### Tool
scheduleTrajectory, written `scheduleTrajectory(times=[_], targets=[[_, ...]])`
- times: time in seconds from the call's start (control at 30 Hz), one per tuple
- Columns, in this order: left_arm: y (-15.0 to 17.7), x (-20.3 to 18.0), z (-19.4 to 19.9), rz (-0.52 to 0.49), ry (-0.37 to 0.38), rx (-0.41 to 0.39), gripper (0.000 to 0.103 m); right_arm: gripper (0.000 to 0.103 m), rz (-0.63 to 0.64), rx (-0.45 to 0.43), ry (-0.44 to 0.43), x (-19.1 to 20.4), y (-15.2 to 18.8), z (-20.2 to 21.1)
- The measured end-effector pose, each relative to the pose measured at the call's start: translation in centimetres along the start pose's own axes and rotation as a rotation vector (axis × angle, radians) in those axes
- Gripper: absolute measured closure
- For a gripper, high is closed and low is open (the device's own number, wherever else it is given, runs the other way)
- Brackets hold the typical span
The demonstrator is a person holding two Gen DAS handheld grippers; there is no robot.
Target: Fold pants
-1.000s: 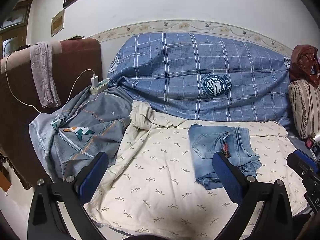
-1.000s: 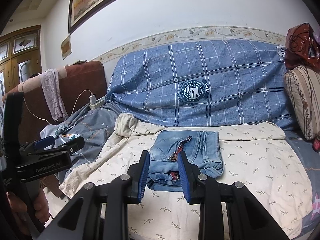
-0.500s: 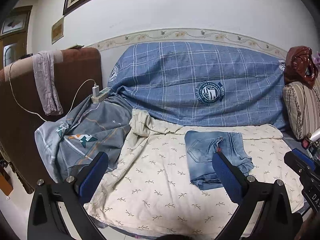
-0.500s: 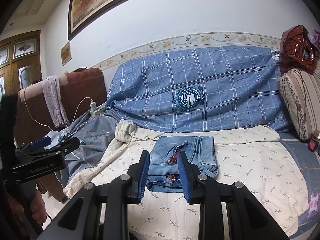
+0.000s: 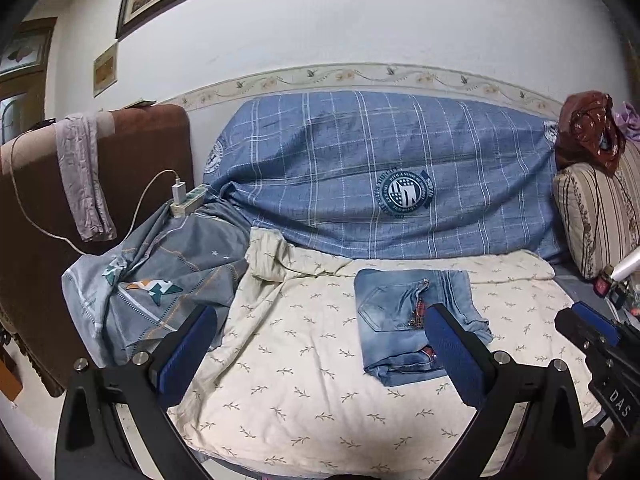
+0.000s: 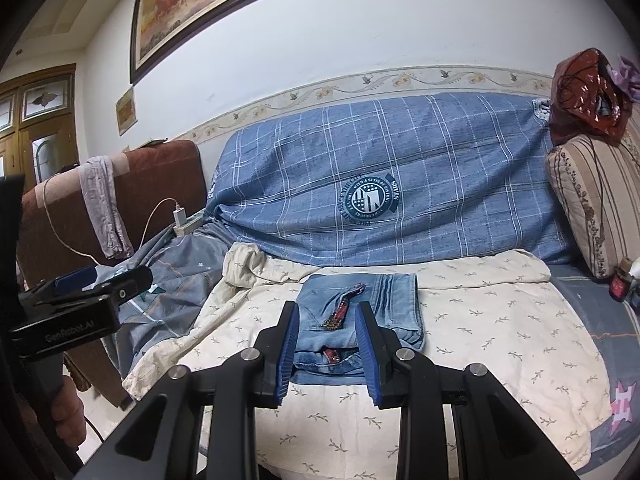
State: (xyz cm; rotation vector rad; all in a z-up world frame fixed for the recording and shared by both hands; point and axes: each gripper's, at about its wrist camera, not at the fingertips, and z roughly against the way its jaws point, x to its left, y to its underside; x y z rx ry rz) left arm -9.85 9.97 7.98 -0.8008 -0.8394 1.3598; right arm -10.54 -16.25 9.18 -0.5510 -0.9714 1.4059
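The light blue jeans [image 5: 404, 312] lie folded in a small square on the cream leaf-print sheet [image 5: 304, 360] of the sofa seat; they also show in the right wrist view [image 6: 360, 312]. My left gripper [image 5: 320, 344] is open wide and empty, held back from the sofa in front of the sheet. My right gripper [image 6: 326, 344] is open with a narrower gap and empty, held back in front of the jeans. The left gripper shows at the left edge of the right wrist view [image 6: 80, 292], and the right gripper at the right edge of the left wrist view [image 5: 596, 336].
A blue plaid cover [image 5: 380, 172] drapes the sofa back. A grey blanket [image 5: 168, 272] lies over the left armrest, with a power strip and charger [image 5: 186, 198]. A striped pillow [image 5: 596, 208] stands at the right, a brown armchair [image 5: 40, 208] at the left.
Both grippers have pulled back and up from the sofa; the jeans look smaller and farther. The jeans have not moved. Both grippers stay open.
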Motion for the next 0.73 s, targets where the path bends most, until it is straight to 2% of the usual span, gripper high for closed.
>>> scheduleTrajectory(times=[0.27, 0.33, 0.37, 0.4, 0.63, 0.73], targets=[[-0.9, -1.1, -2.8, -0.044, -0.002, 0.041, 0.0, 0.069, -0.034, 0.028, -0.009, -1.5, -0.8, -2.9], [-1.0, -1.1, -3.2, -0.042, 0.006, 0.041, 0.0, 0.064, -0.046, 0.036, -0.017, -1.7, -0.9, -3.8], [-1.0, -1.0, -3.5, -0.038, 0.012, 0.044, 0.0, 0.049, -0.053, 0.039, -0.021, -1.8, -0.9, -4.2], [-1.1, -1.0, -3.9, -0.032, 0.021, 0.05, 0.0, 0.044, -0.064, 0.04, -0.026, -2.0, -0.9, -4.6], [-0.9, -1.1, -6.3, 0.011, 0.128, 0.058, 0.0, 0.044, -0.05, 0.09, -0.05, -1.8, 0.0, -8.2], [-0.7, -1.2, -8.2, 0.022, 0.138, 0.086, 0.0, 0.044, -0.042, 0.087, -0.036, -2.5, -0.2, -9.2]])
